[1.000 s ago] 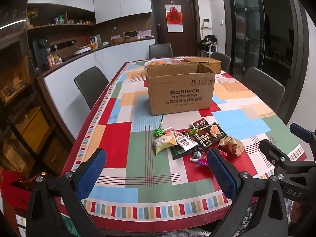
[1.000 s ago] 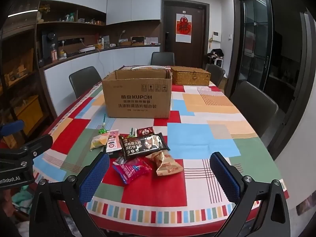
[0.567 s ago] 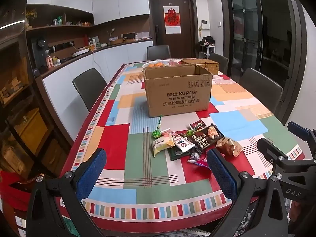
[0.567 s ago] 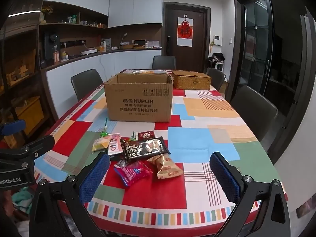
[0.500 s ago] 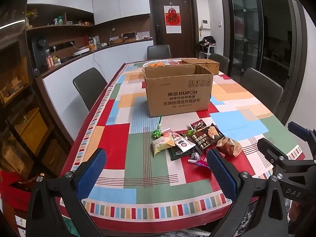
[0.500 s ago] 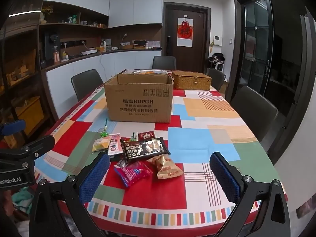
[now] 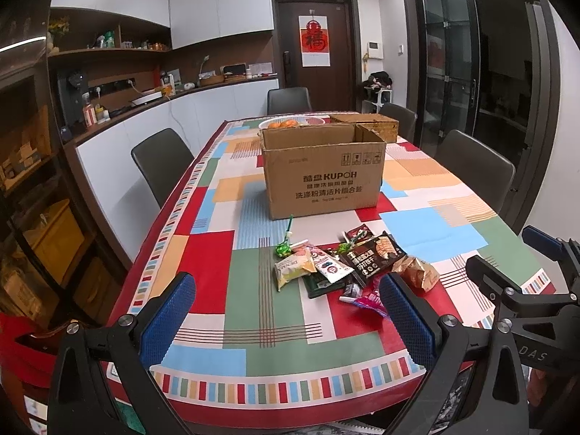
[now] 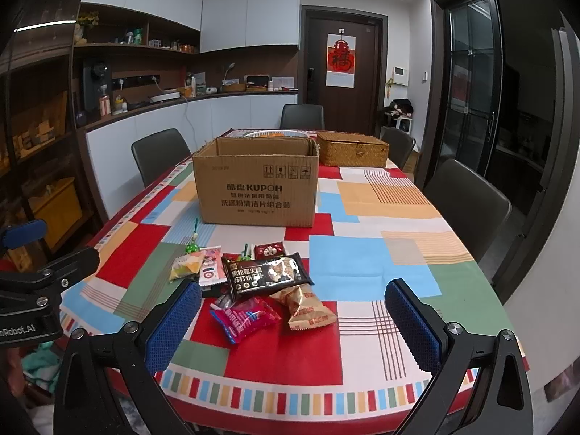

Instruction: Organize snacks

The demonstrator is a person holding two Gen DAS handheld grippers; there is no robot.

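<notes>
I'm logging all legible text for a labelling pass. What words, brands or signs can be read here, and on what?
"酷盘 KUPOH": front of the cardboard box; the smaller lines beneath are too blurred to quote.
"福": red poster on the door.
"DAS": right gripper body, seen from the left wrist.
"mRobot.AI" (start cut off): left gripper body, seen from the right wrist.
Black snack pack: Chinese print, too small to read surely.
Other wrappers: unreadable.

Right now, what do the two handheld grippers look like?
Both look alike: a black frame with silver bolts and two fingers faced with blue, mesh-textured pads. That holds for the left gripper and the right gripper. White lettering reading "DAS" marks the right one's body, and "Robot.AI" the left one's. No cables or sleeves show.
</notes>
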